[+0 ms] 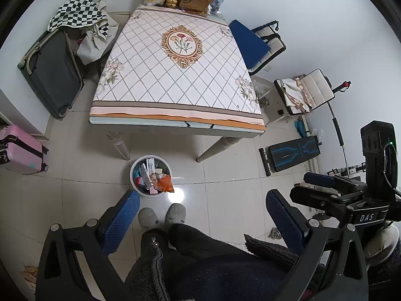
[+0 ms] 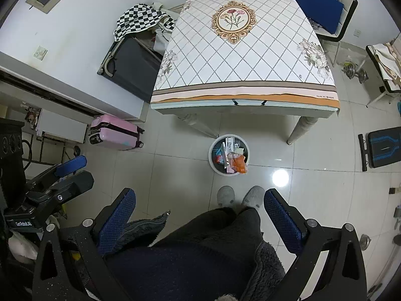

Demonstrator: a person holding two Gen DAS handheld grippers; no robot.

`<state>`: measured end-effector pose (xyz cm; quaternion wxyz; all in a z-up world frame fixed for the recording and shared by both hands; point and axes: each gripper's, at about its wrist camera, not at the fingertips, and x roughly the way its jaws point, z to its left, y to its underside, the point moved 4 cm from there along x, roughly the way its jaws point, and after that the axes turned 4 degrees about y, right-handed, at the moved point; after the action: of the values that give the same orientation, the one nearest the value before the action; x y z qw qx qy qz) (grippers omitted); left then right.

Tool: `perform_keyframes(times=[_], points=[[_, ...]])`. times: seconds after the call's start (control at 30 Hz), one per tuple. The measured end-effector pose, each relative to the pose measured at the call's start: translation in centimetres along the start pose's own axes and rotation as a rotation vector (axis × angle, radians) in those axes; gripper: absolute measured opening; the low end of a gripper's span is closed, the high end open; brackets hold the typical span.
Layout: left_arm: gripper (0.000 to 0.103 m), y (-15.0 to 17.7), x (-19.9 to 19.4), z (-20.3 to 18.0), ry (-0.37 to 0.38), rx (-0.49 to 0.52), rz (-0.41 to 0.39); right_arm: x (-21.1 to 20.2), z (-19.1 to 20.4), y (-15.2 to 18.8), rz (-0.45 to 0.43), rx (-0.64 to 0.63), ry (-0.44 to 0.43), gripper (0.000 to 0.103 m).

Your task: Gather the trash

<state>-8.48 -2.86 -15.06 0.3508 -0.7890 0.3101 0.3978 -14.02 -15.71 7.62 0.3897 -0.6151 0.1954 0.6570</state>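
At far left, a pink suitcase (image 1: 20,148) on the tiled floor, a dark open suitcase (image 1: 52,75) beyond it. Left gripper (image 1: 200,223) held high, jaws spread wide, nothing between them. Just past grey slippers (image 1: 163,217), a round white trash bin (image 1: 151,177) full of wrappers and boxes, an orange packet (image 1: 164,183) at its rim, standing at the near edge of the patterned table (image 1: 175,110). Further right, right gripper (image 2: 199,217) likewise agape and empty. At far right, chairs (image 1: 305,92) and a blue-lined bench (image 1: 293,154).
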Motion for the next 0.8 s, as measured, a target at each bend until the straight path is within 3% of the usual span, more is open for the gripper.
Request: perform_keyframes(times=[0.8], points=[[0.103, -0.34, -0.06, -0.21, 0.012, 0.022, 0.0, -0.45, -0.06, 0.03, -0.012, 0.022, 0.003, 0.103]])
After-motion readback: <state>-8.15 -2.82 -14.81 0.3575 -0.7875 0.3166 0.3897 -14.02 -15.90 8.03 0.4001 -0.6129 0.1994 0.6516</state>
